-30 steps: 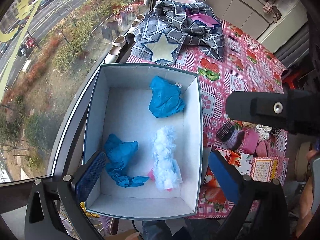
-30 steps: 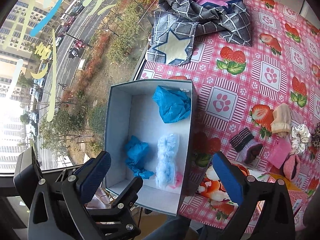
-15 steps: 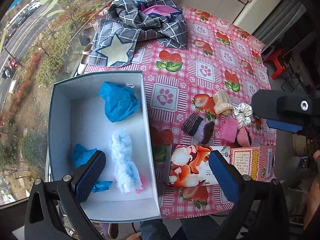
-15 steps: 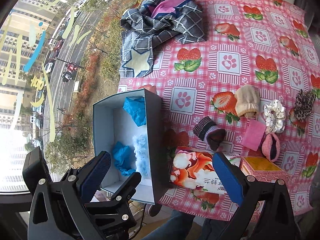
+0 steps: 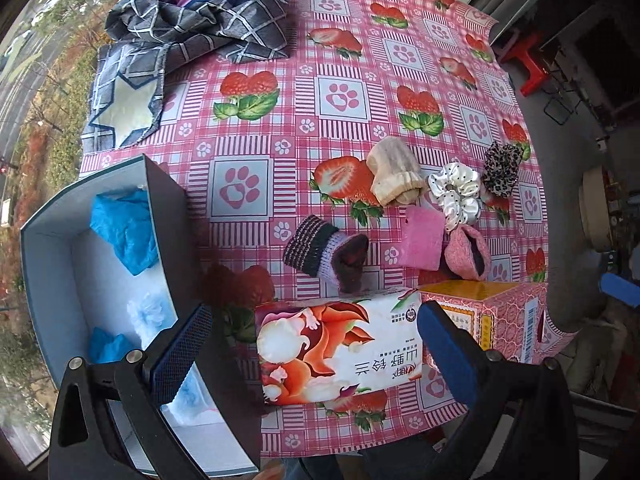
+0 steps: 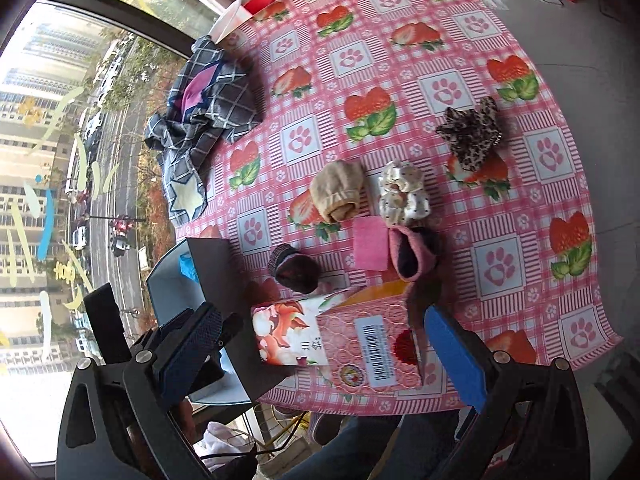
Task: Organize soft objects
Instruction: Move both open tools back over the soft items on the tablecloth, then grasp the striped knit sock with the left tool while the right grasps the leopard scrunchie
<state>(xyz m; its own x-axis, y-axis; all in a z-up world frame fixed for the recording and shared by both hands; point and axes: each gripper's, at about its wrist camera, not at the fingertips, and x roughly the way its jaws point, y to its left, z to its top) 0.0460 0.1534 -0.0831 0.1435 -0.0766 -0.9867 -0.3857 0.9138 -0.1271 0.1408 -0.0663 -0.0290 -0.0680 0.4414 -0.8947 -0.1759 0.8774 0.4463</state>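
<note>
1. Pink strawberry-and-paw tablecloth (image 5: 344, 92) spread over the whole table, landmark for the rest.
2. Grey checked cloth with a star patch (image 5: 192, 28) heaped at the tablecloth's far left corner, well apart from the small pieces.
3. Open box (image 5: 168, 208) at the tablecloth's near left edge, holding crumpled blue cloths (image 5: 124, 228) and a pale fluffy piece (image 5: 150, 314).
4. Tissue pack (image 5: 336, 348) and pink carton (image 5: 492, 320) side by side at the near edge.
5. Left gripper (image 5: 312, 356) spread wide above the tissue pack, empty; right gripper (image 6: 324, 352) likewise spread, gripping nothing.
6. Mid-tablecloth cluster: beige sock (image 5: 394, 176), striped sock (image 5: 324, 254), pink square (image 5: 422, 240), pink pouch (image 5: 468, 252), white scrunchie (image 5: 456, 192), leopard scrunchie (image 5: 502, 168).
</note>
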